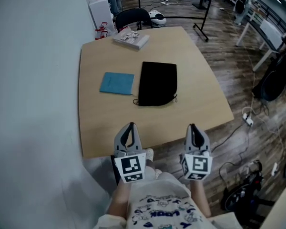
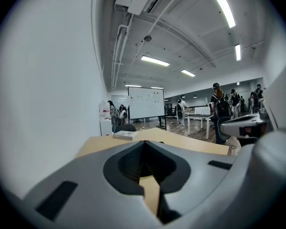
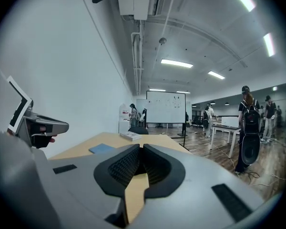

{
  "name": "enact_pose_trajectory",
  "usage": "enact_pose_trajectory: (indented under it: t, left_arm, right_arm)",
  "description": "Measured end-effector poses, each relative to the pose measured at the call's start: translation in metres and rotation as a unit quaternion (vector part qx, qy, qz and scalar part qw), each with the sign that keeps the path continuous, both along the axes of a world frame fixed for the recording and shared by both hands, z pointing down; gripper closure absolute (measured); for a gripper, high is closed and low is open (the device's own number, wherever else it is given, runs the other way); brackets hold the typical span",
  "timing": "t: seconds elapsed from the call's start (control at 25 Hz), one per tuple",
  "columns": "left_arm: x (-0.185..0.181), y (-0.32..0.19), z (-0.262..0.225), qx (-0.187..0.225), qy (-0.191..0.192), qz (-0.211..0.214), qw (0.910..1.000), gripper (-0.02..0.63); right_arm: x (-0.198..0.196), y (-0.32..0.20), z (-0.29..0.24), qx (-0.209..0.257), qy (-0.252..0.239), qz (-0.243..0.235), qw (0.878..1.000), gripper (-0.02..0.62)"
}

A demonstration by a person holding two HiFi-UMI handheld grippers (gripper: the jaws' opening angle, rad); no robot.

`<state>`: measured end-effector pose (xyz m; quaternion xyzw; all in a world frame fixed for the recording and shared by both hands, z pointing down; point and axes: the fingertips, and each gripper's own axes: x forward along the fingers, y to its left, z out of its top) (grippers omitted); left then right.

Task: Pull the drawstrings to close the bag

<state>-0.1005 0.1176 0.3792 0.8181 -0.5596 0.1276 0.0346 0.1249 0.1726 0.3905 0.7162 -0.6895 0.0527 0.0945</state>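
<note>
A black drawstring bag (image 1: 157, 83) lies flat in the middle of the wooden table (image 1: 190, 70), its mouth toward me with short cord ends at both near corners. My left gripper (image 1: 130, 126) hovers over the table's near edge, shut with nothing in it. My right gripper (image 1: 193, 127) hangs beside it at the same edge, also shut and empty. Both are well short of the bag. In the left gripper view the jaws (image 2: 144, 142) meet at the tips; in the right gripper view the jaws (image 3: 141, 147) do the same. The bag is hidden in both gripper views.
A blue notebook (image 1: 117, 83) lies left of the bag. A white book (image 1: 130, 38) sits at the far edge. A black chair (image 1: 132, 18) stands behind the table. A wall (image 1: 33, 80) runs along the left. Cables and a power strip (image 1: 248, 119) lie on the floor at right.
</note>
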Motion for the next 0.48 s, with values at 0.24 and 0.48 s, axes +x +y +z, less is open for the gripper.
enact_pose_trajectory:
  t: [0.24,0.48]
  left_arm:
    - [0.005,-0.039,0.026,-0.028,-0.013,-0.002,0.9995,0.611]
    - [0.005,-0.093,0.081,-0.108,-0.041,-0.003,0.9933,0.611]
  right_arm:
    - [0.007,-0.042,0.021,-0.03,-0.007,-0.003,1.0,0.591]
    - [0.016,-0.097,0.047,-0.066,-0.005,-0.009,0.998,0.591]
